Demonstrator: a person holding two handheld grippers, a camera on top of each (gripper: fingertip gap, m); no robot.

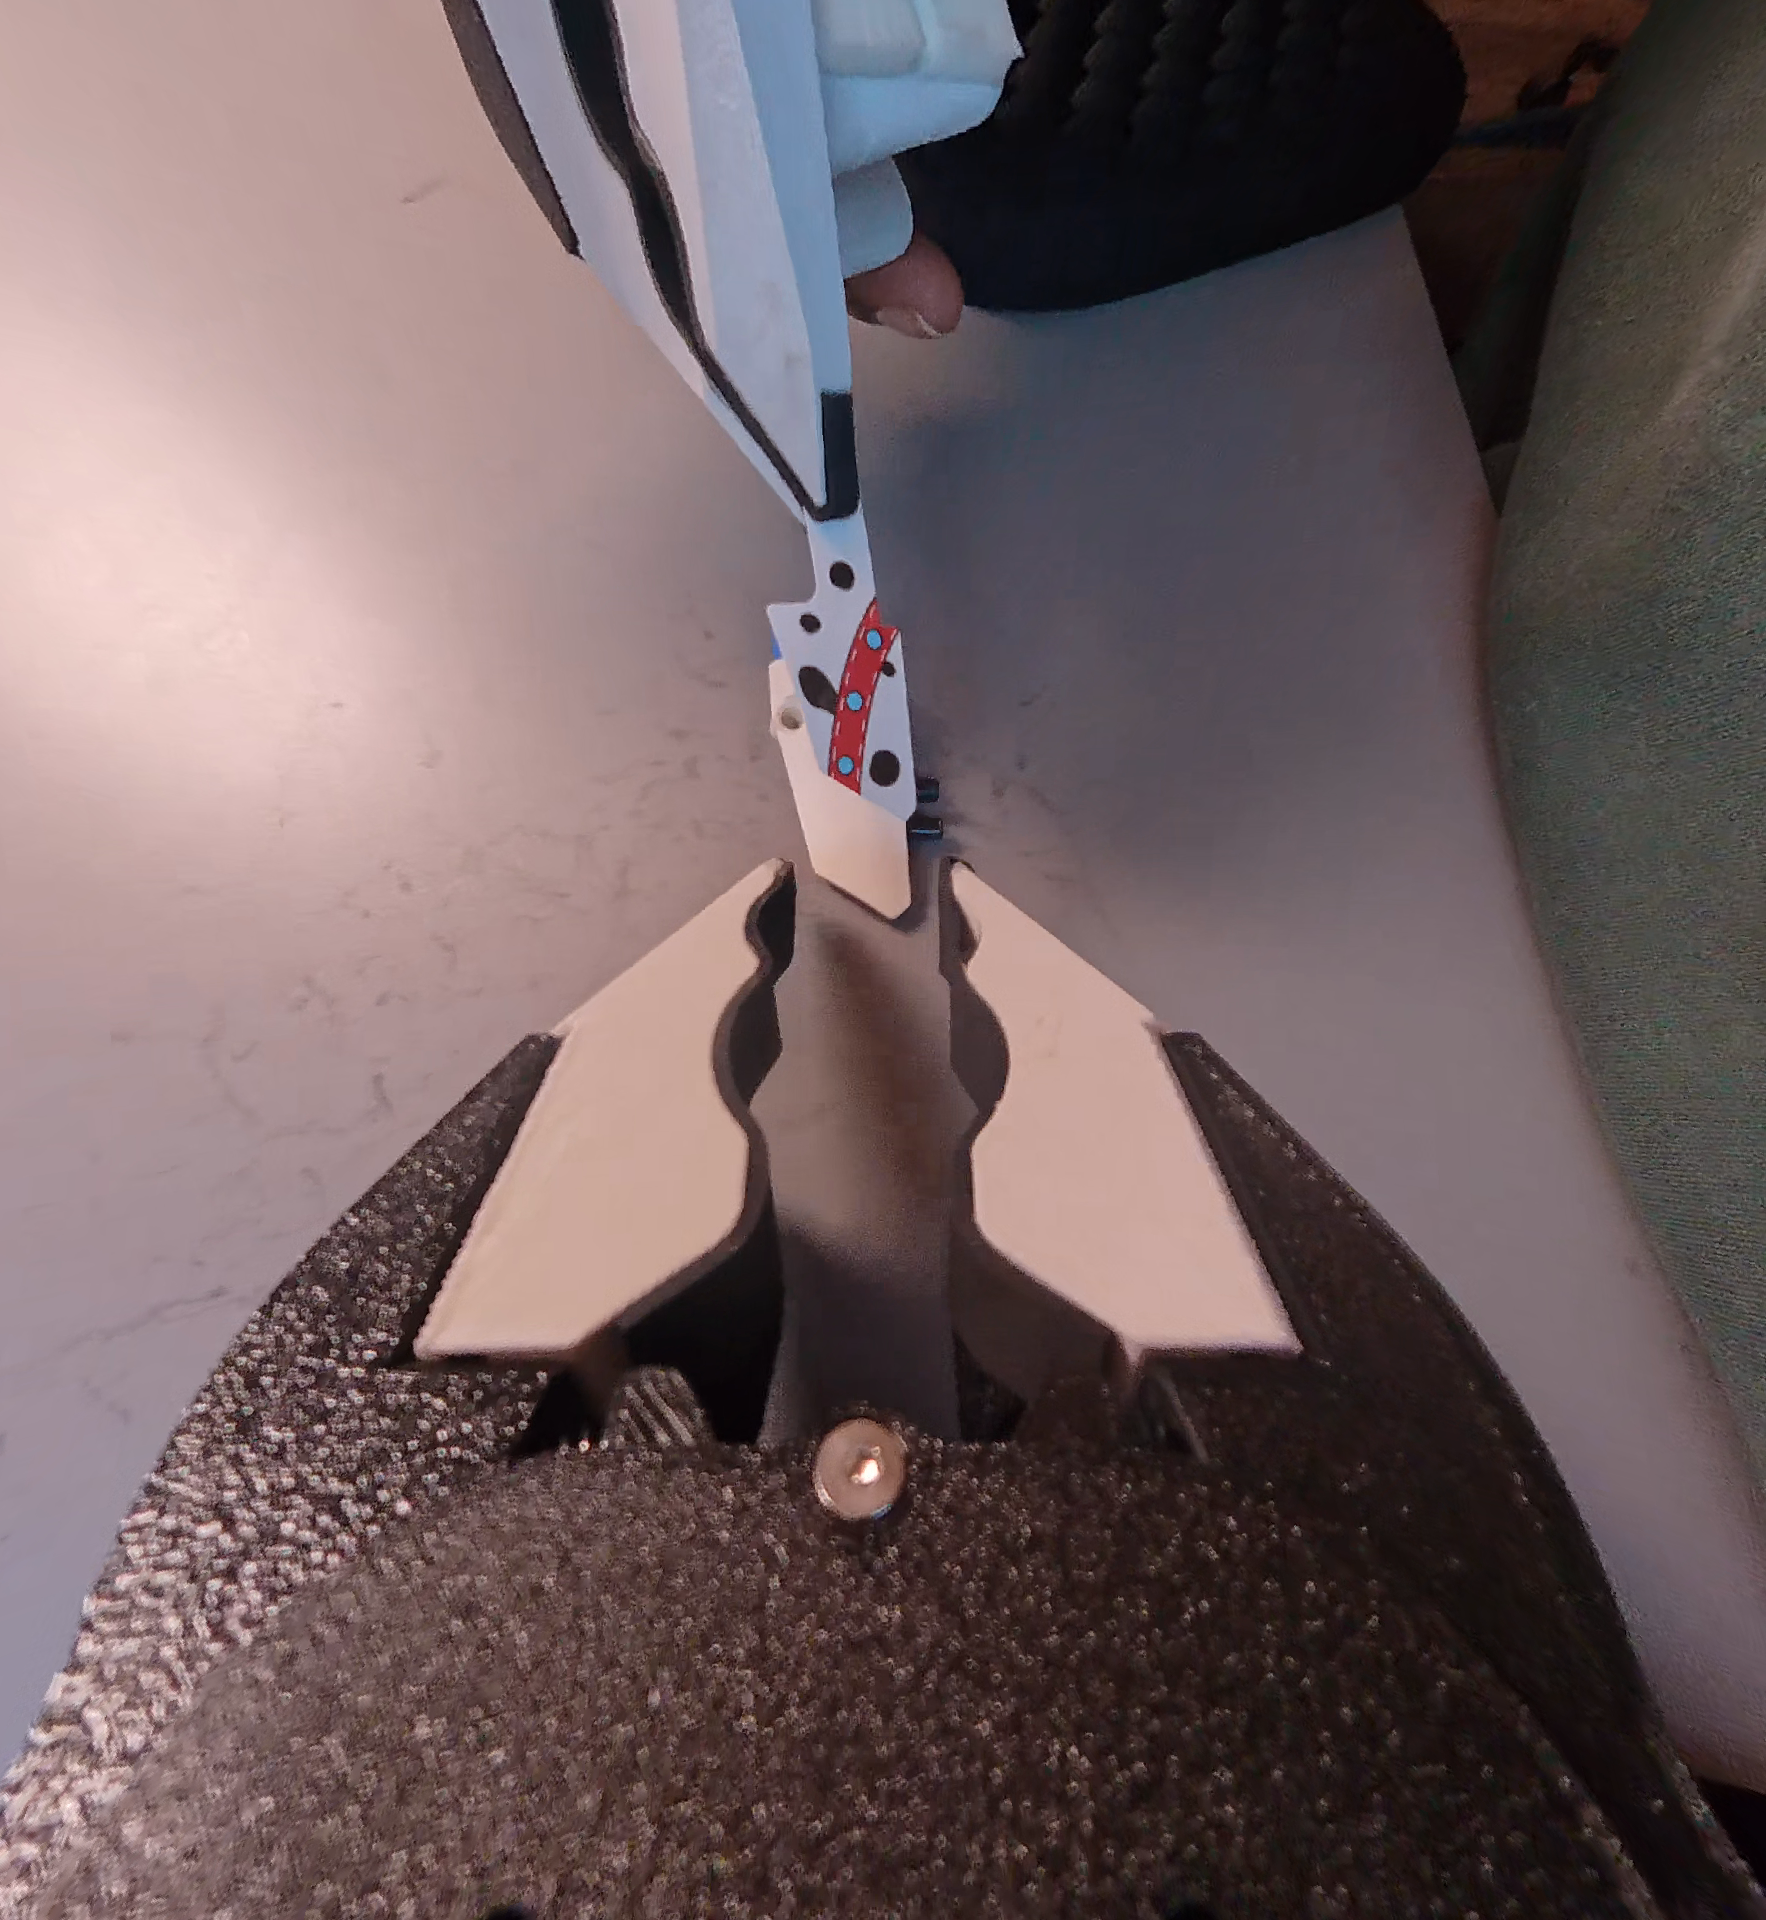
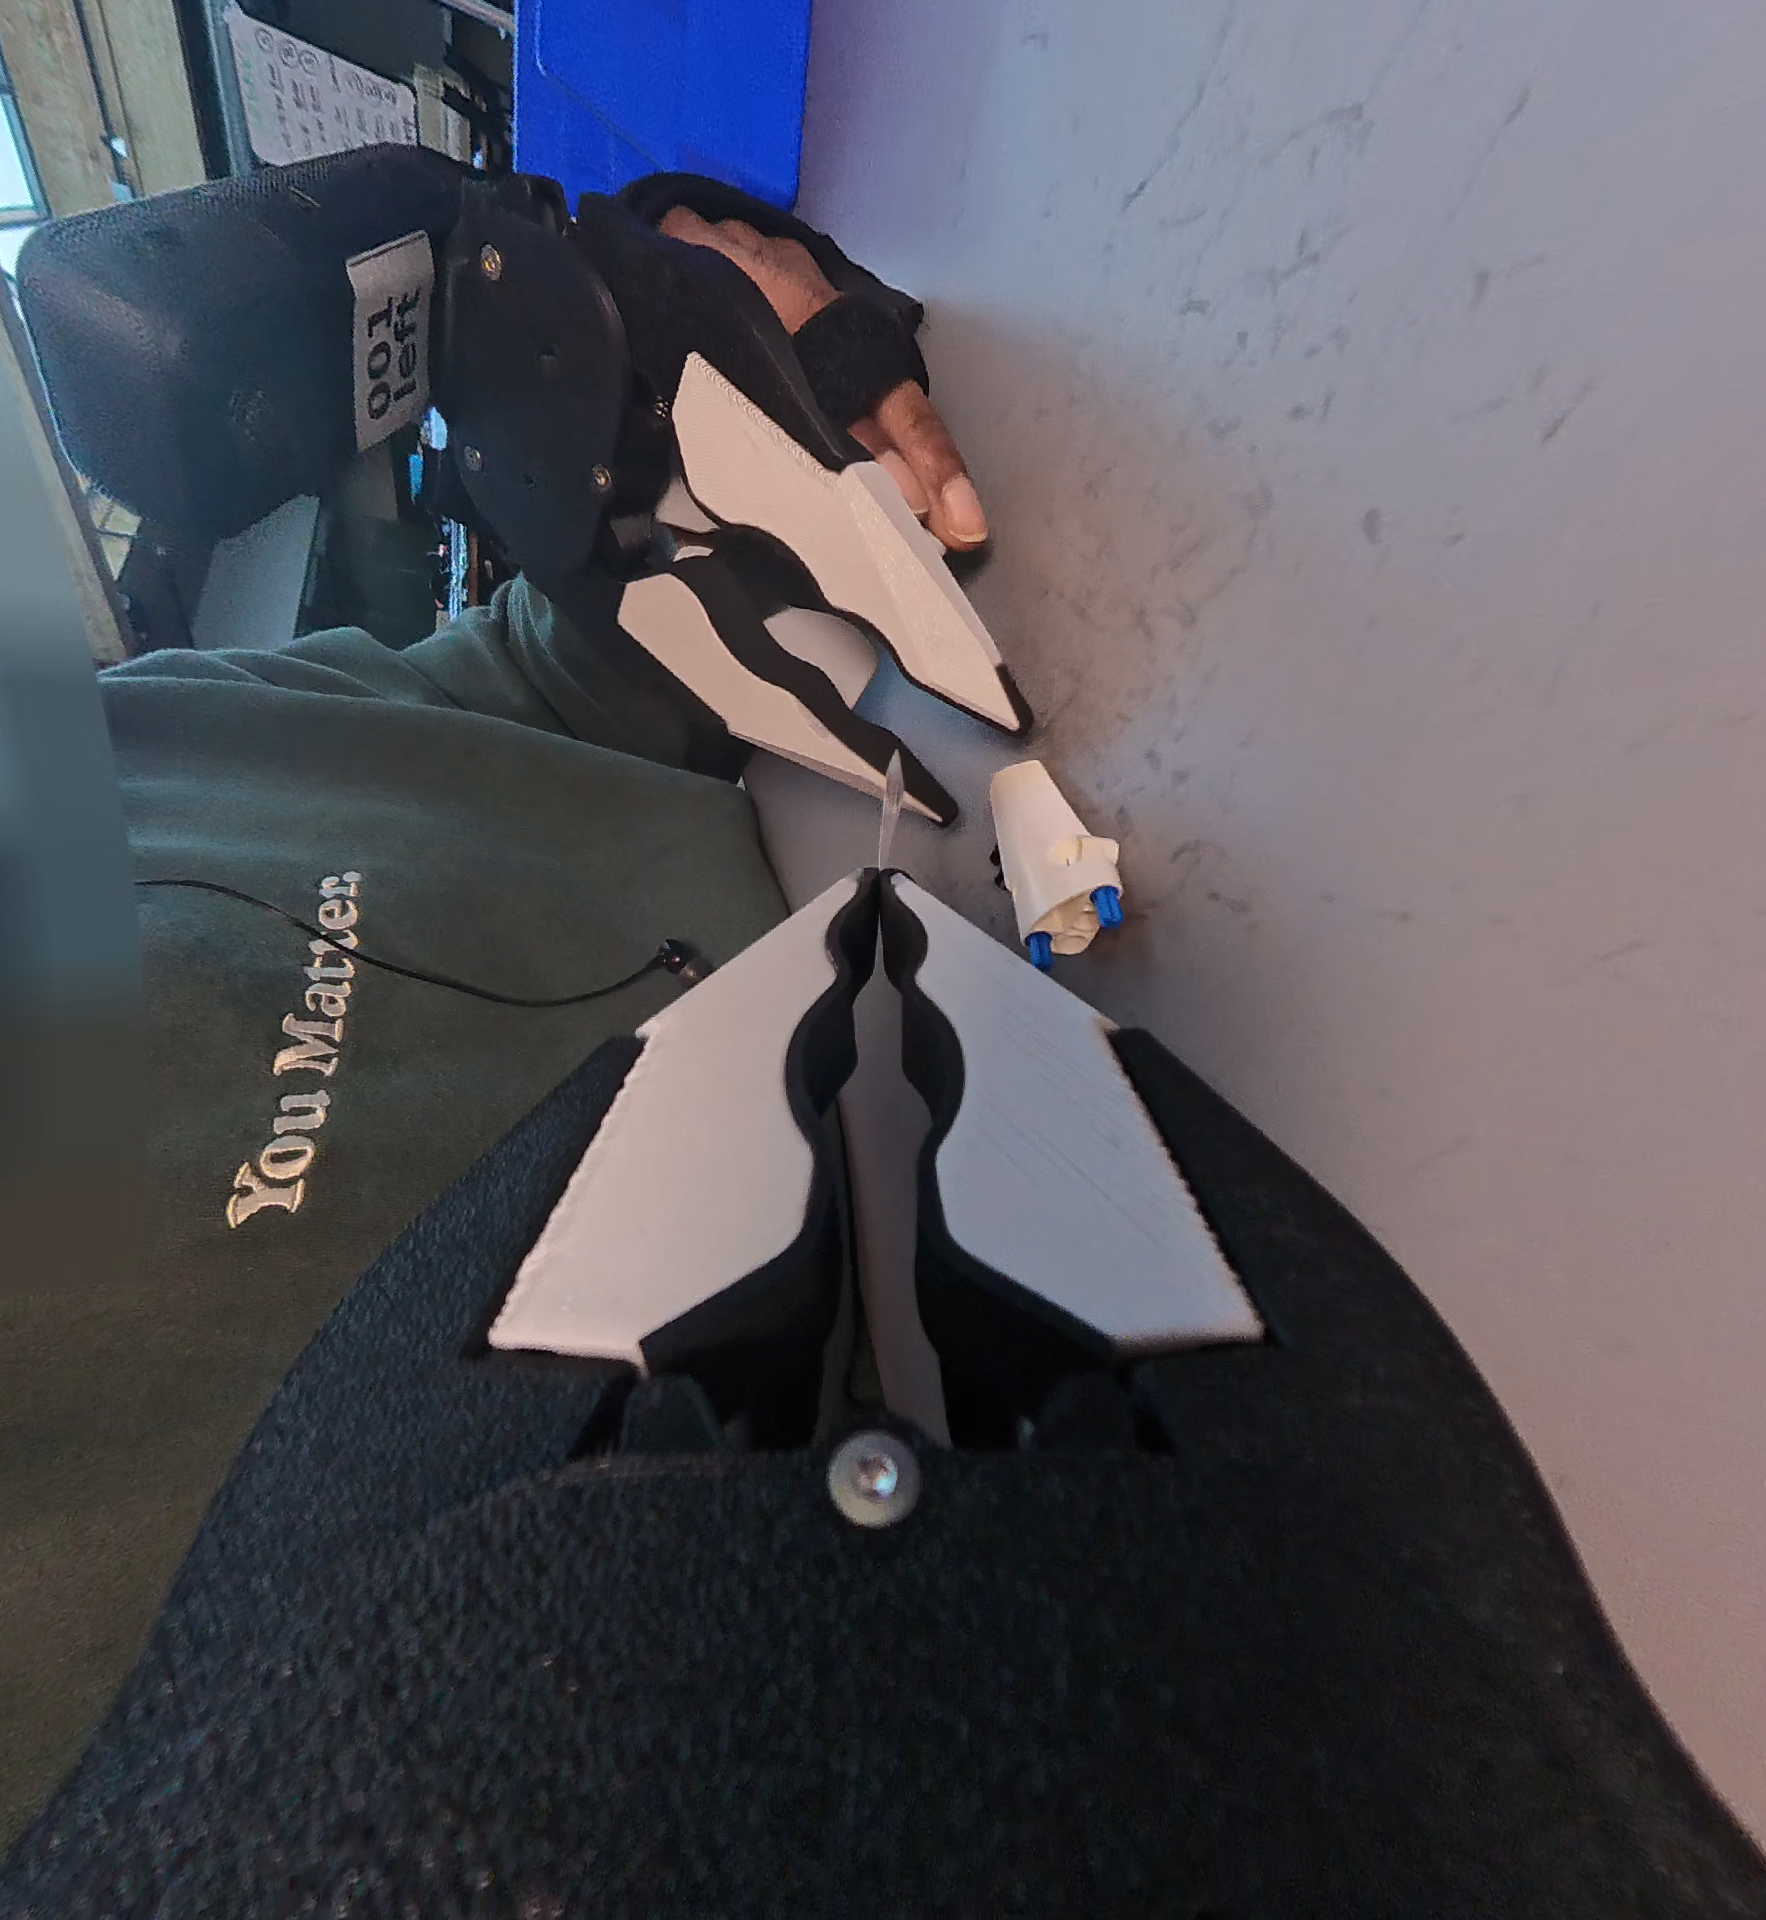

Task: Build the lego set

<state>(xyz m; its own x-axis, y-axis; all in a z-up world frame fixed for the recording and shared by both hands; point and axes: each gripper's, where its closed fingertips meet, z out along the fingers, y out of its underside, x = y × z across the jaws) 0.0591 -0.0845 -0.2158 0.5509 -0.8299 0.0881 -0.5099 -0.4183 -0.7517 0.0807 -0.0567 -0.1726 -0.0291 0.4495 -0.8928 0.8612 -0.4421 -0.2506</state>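
A small white Lego piece (image 1: pixel 851 836) with blue pins at one end lies on the grey table (image 1: pixel 235 623); it also shows in the right wrist view (image 2: pixel 1045 868). My left gripper (image 1: pixel 871 873) is open and empty, its tips just short of the piece; it also shows in the right wrist view (image 2: pixel 983 769). My right gripper (image 2: pixel 879 883) is shut on a sticker (image 1: pixel 853 675), white with black spots and a red band. It holds the sticker over the piece. In the right wrist view the sticker (image 2: pixel 889 821) is edge-on and apart from the piece.
Two tiny black pins (image 1: pixel 929 805) lie beside the piece. A person in a green sweatshirt (image 2: pixel 391 831) sits at the table's edge (image 1: pixel 1461 520). A blue box (image 2: pixel 661 94) stands on the table (image 2: pixel 1481 520). A black chair (image 2: pixel 183 332) is behind. My right fingertips sit around 6 cm from my left ones.
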